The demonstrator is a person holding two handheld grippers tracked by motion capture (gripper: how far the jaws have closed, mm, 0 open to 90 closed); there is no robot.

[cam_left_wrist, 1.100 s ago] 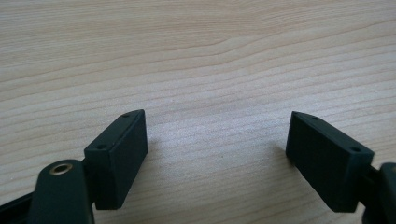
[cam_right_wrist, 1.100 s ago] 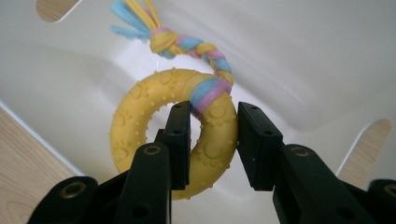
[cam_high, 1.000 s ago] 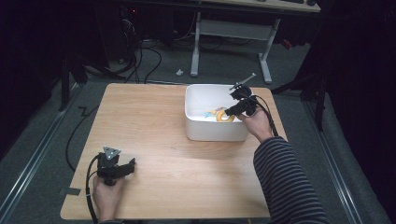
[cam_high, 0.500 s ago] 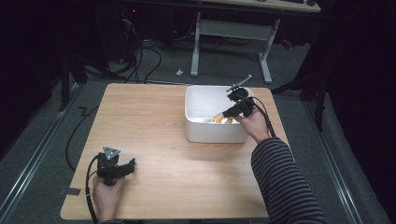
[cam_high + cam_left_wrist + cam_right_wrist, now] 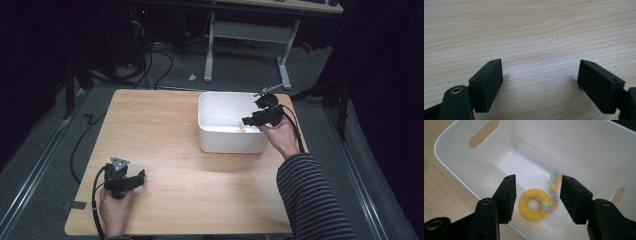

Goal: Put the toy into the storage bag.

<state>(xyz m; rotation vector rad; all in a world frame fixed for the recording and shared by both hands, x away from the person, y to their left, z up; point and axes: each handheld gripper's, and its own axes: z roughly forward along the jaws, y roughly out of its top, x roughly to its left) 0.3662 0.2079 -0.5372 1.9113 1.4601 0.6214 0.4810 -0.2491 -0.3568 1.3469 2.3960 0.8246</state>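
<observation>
1 yellow ring toy (image 5: 534, 204) lies below the just-opened right claw (image 5: 536, 195).

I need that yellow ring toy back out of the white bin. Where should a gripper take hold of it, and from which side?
Probably from straight above. The yellow ring toy lies flat on the floor of the white bin, whose walls block any sideways approach. Pinch across the ring's band with one jaw through the hole, or grip the pastel rope knotted to it.

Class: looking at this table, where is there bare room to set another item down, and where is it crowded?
Free: the wooden table left of the white bin, and the strip between the bin and the left claw. Crowded: the bin's right end, where the right claw hangs over the yellow ring toy.
</observation>
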